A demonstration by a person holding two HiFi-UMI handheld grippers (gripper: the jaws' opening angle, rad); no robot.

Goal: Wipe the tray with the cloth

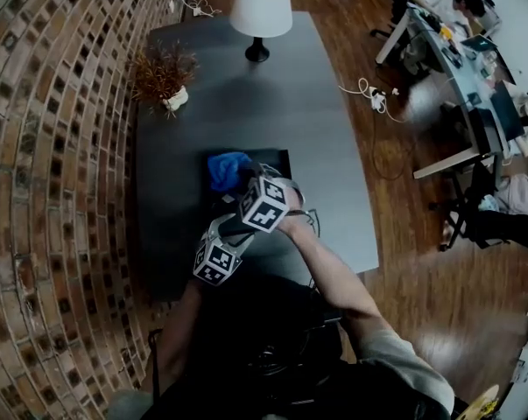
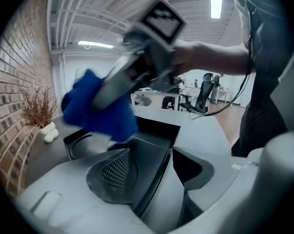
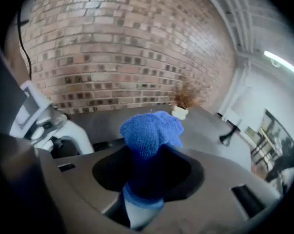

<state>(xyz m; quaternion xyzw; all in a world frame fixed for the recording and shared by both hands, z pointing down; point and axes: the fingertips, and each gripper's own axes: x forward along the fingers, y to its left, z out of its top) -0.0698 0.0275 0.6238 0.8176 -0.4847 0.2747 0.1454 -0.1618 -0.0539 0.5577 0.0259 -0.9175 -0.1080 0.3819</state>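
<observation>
The black tray (image 1: 277, 160) lies on the dark grey table (image 1: 334, 147), near its front. My right gripper (image 1: 244, 182) is shut on the blue cloth (image 1: 227, 170) and holds it over the tray's left part. In the right gripper view the cloth (image 3: 149, 130) bulges up from between the jaws of the right gripper (image 3: 147, 179). My left gripper (image 1: 231, 227) sits at the tray's near edge. In its own view the left gripper (image 2: 151, 165) has its jaws apart, with the tray's near rim (image 2: 156, 130) running between them and the mesh pad (image 2: 115, 172) bare. The cloth (image 2: 95, 108) hangs blurred above.
A white-shaded lamp (image 1: 261, 11) stands at the table's far end and a dried plant in a white pot (image 1: 165, 77) at its left. A brick wall (image 1: 53, 147) runs along the left. A power strip and cable (image 1: 373, 94) lie on the wooden floor; office desks (image 1: 465, 68) stand to the right.
</observation>
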